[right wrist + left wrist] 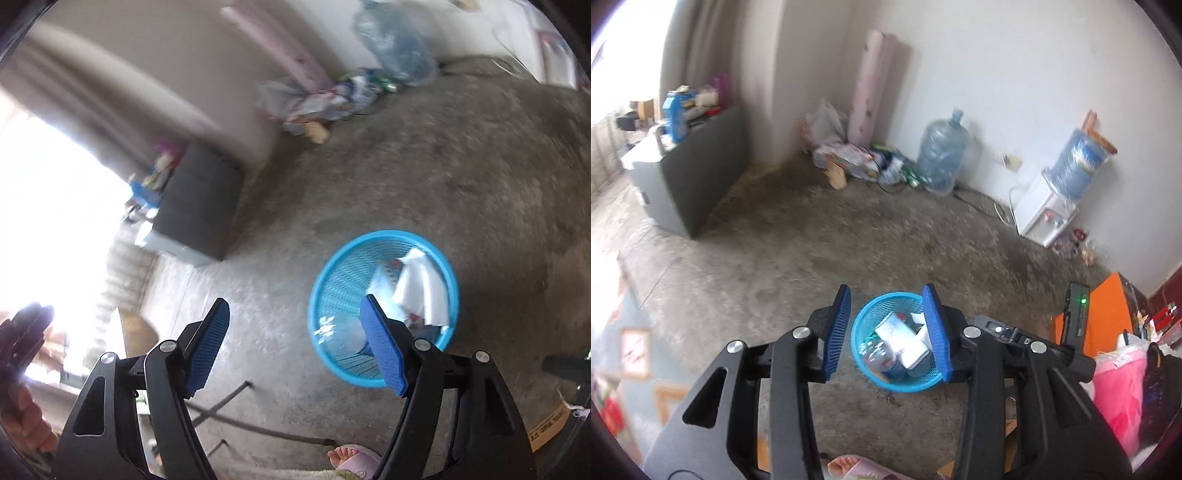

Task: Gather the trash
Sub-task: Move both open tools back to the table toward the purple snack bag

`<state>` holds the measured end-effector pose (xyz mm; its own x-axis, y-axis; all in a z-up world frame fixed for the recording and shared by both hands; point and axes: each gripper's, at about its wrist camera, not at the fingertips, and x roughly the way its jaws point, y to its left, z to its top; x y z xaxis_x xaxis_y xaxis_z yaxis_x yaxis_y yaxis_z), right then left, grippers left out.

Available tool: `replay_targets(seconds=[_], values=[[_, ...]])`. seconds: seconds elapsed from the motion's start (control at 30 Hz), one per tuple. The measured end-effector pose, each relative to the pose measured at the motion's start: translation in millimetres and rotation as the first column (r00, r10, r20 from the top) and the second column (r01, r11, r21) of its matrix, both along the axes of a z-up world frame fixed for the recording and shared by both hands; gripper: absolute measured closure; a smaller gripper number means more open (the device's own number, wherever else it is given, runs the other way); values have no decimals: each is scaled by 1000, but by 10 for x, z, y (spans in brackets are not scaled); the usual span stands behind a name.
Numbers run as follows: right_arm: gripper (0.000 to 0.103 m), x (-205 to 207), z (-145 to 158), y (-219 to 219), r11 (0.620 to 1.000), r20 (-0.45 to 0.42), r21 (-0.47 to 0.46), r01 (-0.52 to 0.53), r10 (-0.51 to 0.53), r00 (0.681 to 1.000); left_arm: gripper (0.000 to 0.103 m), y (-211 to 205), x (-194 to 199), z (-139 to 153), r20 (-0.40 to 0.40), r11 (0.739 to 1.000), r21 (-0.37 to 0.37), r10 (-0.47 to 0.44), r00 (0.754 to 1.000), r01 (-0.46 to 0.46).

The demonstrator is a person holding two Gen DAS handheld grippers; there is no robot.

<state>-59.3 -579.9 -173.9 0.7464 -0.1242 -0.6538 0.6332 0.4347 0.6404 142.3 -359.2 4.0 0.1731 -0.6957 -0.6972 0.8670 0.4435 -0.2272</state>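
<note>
Both grippers are hanging above the blue mesh wastebasket (899, 343). Left gripper (888, 330) fingers are standing partly open, empty; right gripper (301, 345) fingers wide, empty. Basket is holding paper (421, 291) and a bottle (877, 356). More litter (864, 162) is lying at 12 o'clock by the wall. Risk: motion blur, so a rushed reach could misgrip or knock the basket over.

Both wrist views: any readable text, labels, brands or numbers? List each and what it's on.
None can be read.
Cardboard piece on the floor: dark print, too blurred.
Packets in the blue basket: print too small.
Water bottle on the dispenser: label pattern only, blurred.
Litter pile by the wall: wrappers blurred.
</note>
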Motion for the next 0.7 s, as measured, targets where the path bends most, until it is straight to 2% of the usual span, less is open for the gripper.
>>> replay_targets(seconds=[0.13, 0.27, 0.37, 0.47, 0.6, 0.63, 0.7], values=[[32, 167, 418, 444, 984, 29, -73, -163, 165, 986, 65, 826, -44, 220, 49, 996, -15, 93, 994, -92], [32, 391, 691, 891, 938, 35, -102, -333, 338, 941, 65, 1760, -173, 356, 103, 968, -22, 252, 962, -251], [32, 582, 796, 1266, 882, 26, -117, -457, 463, 886, 65, 2475, -314, 376, 132, 927, -23, 374, 918, -374], [32, 747, 870, 1660, 813, 29, -108, -571, 577, 816, 65, 3132, -461, 312, 109, 866, -16, 498, 861, -499], [32, 893, 952, 2180, 710, 42, -87, -698, 703, 710, 65, 3725, -627, 162, 82, 792, -5, 608, 789, -610], [32, 917, 964, 2317, 676, 43, -81, -733, 737, 675, 65, 3847, -662, 116, 76, 775, -3, 631, 772, -632], [32, 957, 969, 2568, 629, 44, -63, -775, 777, 627, 65, 4076, -671, 24, 59, 741, 2, 670, 740, -671]])
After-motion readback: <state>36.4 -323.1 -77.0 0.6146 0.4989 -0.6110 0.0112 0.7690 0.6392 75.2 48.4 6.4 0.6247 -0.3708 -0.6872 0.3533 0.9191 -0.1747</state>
